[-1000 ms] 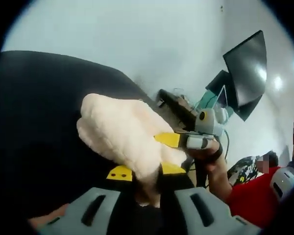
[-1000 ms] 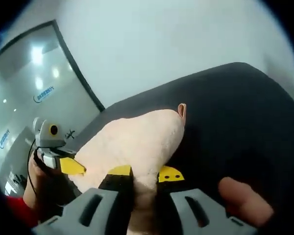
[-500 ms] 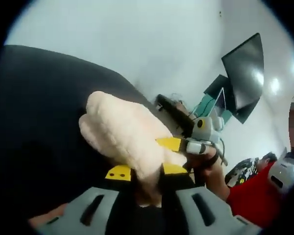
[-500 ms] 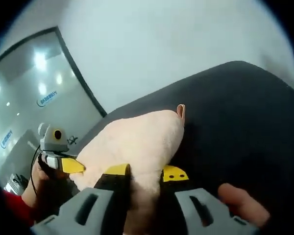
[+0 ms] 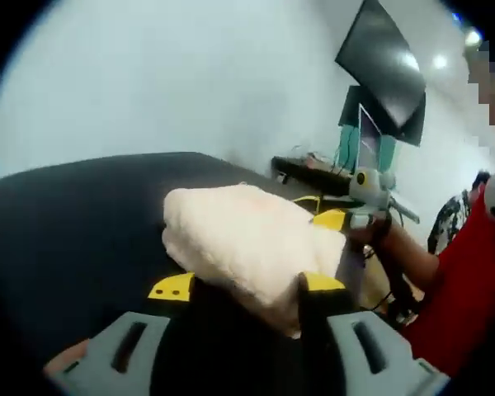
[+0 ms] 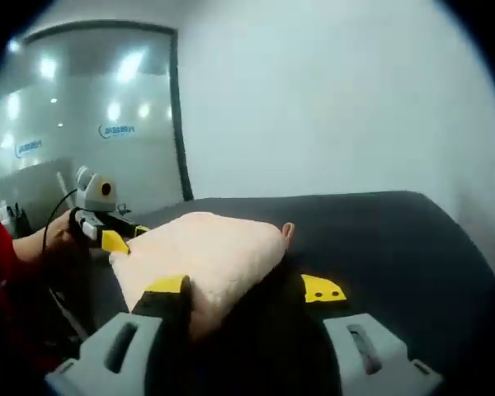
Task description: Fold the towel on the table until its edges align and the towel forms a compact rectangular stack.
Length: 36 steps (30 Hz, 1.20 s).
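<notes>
A cream towel (image 5: pixel 247 243) lies folded in a thick bundle on the black table (image 5: pixel 82 223). My left gripper (image 5: pixel 247 285) is open, its yellow-tipped jaws spread either side of the towel's near end. In the right gripper view the same towel (image 6: pixel 202 252) rests on the table (image 6: pixel 379 239), a small tag sticking up at its far corner. My right gripper (image 6: pixel 244 287) is open too, one jaw beside the towel's edge and the other out over bare table. The right gripper (image 5: pixel 346 219) appears at the towel's far end, and the left gripper (image 6: pixel 107 235) likewise from the other side.
A person in a red top (image 5: pixel 470 289) stands by the table's right side. A dark tilted screen (image 5: pixel 384 54) and a cluttered desk (image 5: pixel 313 169) sit against the white wall. A glass partition (image 6: pixel 74 124) reflects ceiling lights.
Both grippers have opened and let go of the towel, which now rests on the table. Both cameras have dropped and levelled out.
</notes>
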Available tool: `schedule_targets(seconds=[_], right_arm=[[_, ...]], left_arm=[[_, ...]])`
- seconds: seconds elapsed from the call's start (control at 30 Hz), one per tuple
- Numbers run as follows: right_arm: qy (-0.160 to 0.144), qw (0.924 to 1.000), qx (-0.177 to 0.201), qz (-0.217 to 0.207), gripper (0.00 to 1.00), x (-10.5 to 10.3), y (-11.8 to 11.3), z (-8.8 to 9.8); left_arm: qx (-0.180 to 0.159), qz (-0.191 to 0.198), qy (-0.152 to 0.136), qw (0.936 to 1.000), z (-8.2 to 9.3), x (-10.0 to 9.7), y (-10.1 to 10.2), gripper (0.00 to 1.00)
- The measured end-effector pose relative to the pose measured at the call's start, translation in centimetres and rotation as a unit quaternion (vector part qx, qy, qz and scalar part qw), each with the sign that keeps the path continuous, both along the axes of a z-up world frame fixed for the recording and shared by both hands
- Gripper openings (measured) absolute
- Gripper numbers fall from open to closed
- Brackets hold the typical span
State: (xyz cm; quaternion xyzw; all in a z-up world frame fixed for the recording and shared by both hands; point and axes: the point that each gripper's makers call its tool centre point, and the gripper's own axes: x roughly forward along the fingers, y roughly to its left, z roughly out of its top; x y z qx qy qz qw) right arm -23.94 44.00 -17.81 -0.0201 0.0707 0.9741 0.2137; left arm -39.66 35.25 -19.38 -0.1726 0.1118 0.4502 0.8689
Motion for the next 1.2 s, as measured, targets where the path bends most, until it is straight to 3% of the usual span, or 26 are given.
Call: schedule_targets(seconds=[0.1,0.2,0.27,0.33,0.47,0.57,0.63,0.77,0.87,0.93,0.97,1.07,1.13,1.2], right_arm=[[-0.014,0.9989,0.041,0.019,0.44,0.7,-0.7,0.1],[-0.016,0.9974,0.057,0.04,0.44,1.3,-1.2,0.3],[-0.015,0.9971,0.058,0.047,0.44,1.7,-1.4,0.3],[-0.009,0.9971,0.063,0.043,0.44,2.1,-1.0,0.6],[0.055,0.996,0.05,0.048,0.44,2.6,-0.9,2.6],[0.1,0.9926,0.048,0.05,0.44,3.2,-0.5,3.5],[0.094,0.9935,0.045,0.047,0.44,3.5,0.2,2.8],[0.1,0.9916,0.054,0.062,0.44,3.5,-0.8,3.2],[0.105,0.9916,0.053,0.053,0.4,3.7,-0.7,3.4],[0.104,0.992,0.046,0.055,0.4,3.6,-0.6,3.2],[0.1,0.9925,0.045,0.054,0.4,3.5,-0.8,3.2],[0.095,0.993,0.051,0.049,0.4,3.4,-0.9,3.0],[0.087,0.9939,0.055,0.04,0.4,3.4,-0.6,2.9],[0.08,0.9948,0.054,0.032,0.4,3.3,-0.4,2.6]], left_arm=[[0.014,0.0,0.001,0.9999,-0.2,-0.7,-0.3,0.57],[0.028,0.013,0.032,0.999,-0.9,-1.9,-0.3,0.62],[0.022,0.027,0.032,0.9989,-1.5,-2.5,-0.4,0.62],[0.018,0.033,0.016,0.9992,-1.6,-2.6,-0.6,0.62],[0.068,0.004,-0.015,0.9976,1.0,-2.3,-1.1,0.58],[0.125,-0.012,-0.005,0.9921,3.0,-3.2,-1.4,0.56],[0.154,-0.027,-0.003,0.9877,3.5,-3.7,-2.1,0.55],[0.168,-0.048,0.006,0.9847,2.5,-5.8,-4.5,0.55],[0.17,-0.053,-0.014,0.9839,2.4,-7.5,-5.6,0.52],[0.181,-0.031,-0.043,0.9821,2.9,-8.5,-5.5,0.47],[0.196,-0.025,-0.055,0.9788,3.6,-8.5,-5.4,0.45],[0.199,-0.032,-0.053,0.9781,3.5,-8.0,-5.5,0.46],[0.19,-0.036,-0.029,0.9806,2.6,-8.0,-5.5,0.46],[0.19,-0.035,-0.029,0.9808,2.5,-8.1,-5.4,0.47]])
